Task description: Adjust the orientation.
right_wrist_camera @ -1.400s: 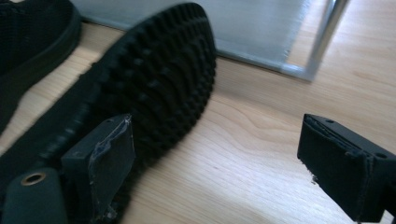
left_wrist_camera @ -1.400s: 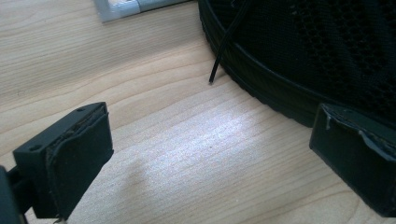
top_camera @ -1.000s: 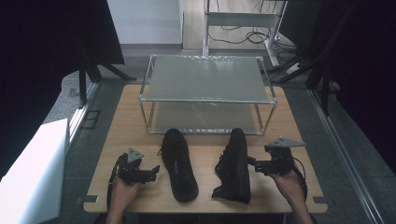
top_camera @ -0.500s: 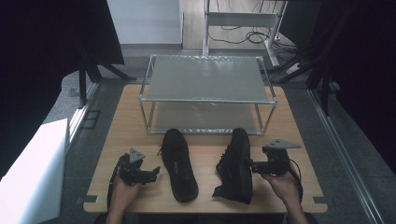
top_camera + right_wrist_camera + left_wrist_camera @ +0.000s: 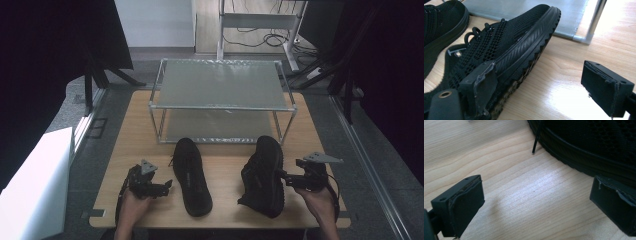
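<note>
Black jaws of the right gripper (image 5: 544, 92) gape wide, one pad against the tilted shoe (image 5: 506, 50); left gripper (image 5: 536, 202) open, empty.

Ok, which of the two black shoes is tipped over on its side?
The right shoe, beside the right gripper: it lies tilted with its ridged sole edge turned sideways. The left shoe rests flat on its sole.
</note>
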The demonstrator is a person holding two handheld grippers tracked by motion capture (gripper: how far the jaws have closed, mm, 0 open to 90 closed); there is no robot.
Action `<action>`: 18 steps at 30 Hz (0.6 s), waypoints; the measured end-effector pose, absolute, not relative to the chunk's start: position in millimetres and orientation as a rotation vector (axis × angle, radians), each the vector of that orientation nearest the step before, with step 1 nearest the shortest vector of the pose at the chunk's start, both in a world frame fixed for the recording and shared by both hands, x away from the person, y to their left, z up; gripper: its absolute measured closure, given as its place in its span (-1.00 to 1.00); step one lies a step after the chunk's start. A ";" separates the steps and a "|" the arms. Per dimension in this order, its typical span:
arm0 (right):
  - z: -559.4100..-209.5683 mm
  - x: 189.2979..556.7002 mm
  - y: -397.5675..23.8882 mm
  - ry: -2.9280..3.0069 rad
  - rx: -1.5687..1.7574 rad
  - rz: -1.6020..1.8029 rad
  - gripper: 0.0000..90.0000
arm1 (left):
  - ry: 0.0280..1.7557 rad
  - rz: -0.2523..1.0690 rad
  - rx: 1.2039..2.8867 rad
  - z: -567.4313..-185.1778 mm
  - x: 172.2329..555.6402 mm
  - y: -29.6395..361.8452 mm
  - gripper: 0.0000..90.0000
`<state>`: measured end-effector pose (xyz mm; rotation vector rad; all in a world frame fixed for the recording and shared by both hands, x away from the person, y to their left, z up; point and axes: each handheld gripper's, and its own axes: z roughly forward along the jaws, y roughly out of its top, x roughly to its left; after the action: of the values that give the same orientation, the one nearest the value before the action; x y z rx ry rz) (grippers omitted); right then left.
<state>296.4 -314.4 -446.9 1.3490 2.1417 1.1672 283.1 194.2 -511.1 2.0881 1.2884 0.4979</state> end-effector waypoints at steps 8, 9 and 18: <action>-451.3 294.1 -332.2 2.127 1.390 1.158 -0.66 | 1.290 0.494 2.090 -511.1 284.9 195.3 -1.00; -451.9 293.6 -333.8 2.126 1.397 1.158 -0.65 | 1.292 0.493 2.085 -511.1 285.3 195.2 -1.00; -477.8 298.1 -342.6 2.156 1.455 1.006 -0.46 | 1.286 0.493 2.091 -510.0 287.1 196.0 -1.00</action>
<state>298.1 -342.6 -477.8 1.4553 2.1558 1.0059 287.1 196.0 -510.0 2.0906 1.2855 0.4934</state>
